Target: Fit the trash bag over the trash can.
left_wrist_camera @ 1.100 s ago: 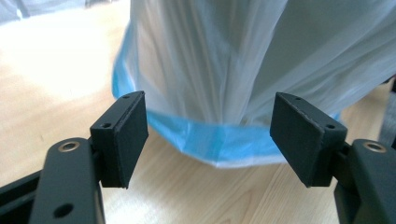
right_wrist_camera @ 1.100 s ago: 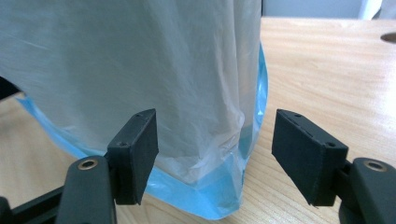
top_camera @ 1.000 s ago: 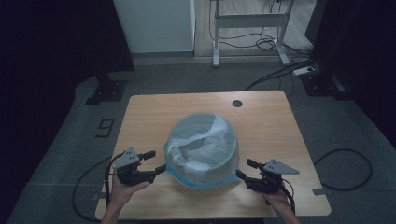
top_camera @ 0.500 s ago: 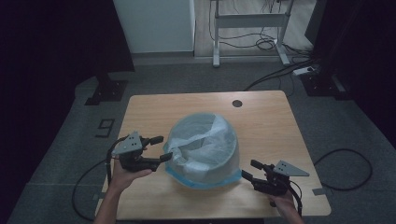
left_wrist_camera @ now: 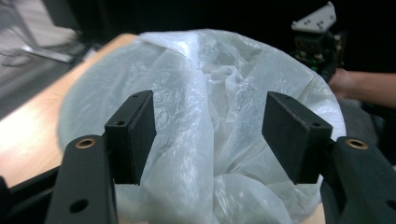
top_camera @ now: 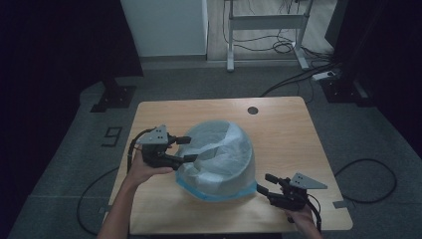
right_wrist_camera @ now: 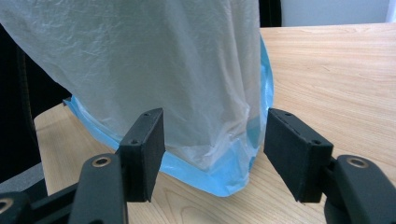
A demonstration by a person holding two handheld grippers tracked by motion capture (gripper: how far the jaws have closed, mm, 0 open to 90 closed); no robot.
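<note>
A dome-shaped thing under a translucent white plastic bag (top_camera: pixel 219 149) with a blue hem (top_camera: pixel 219 195) sits mid-table. My left gripper (top_camera: pixel 183 149) is at the bag's upper left side. Its jaws are open and have just been closing, with crinkled plastic (left_wrist_camera: pixel 224 84) bulging between them but not pinched. My right gripper (top_camera: pixel 264 183) lies low at the bag's front right. Its jaws are also open and have just been closing. The blue hem (right_wrist_camera: pixel 219 172) and the bag wall (right_wrist_camera: pixel 154 60) stand between the right gripper's (right_wrist_camera: pixel 215 149) pads, untouched. The left gripper view also shows the left gripper (left_wrist_camera: pixel 210 135) itself and, behind the bag, the right gripper (left_wrist_camera: pixel 317 42).
The wooden table (top_camera: pixel 283 134) has a round hole (top_camera: pixel 253 110) near its far edge. Bare wood lies to the right and behind the bag. On the floor are cables (top_camera: pixel 368 174), a "9" mark (top_camera: pixel 112 134) and a white desk frame (top_camera: pixel 263 30) at the back.
My left gripper has risen and moved from the bag's lower left to its upper left side. My right gripper has stayed by the hem. Both jaws look slightly narrower.
</note>
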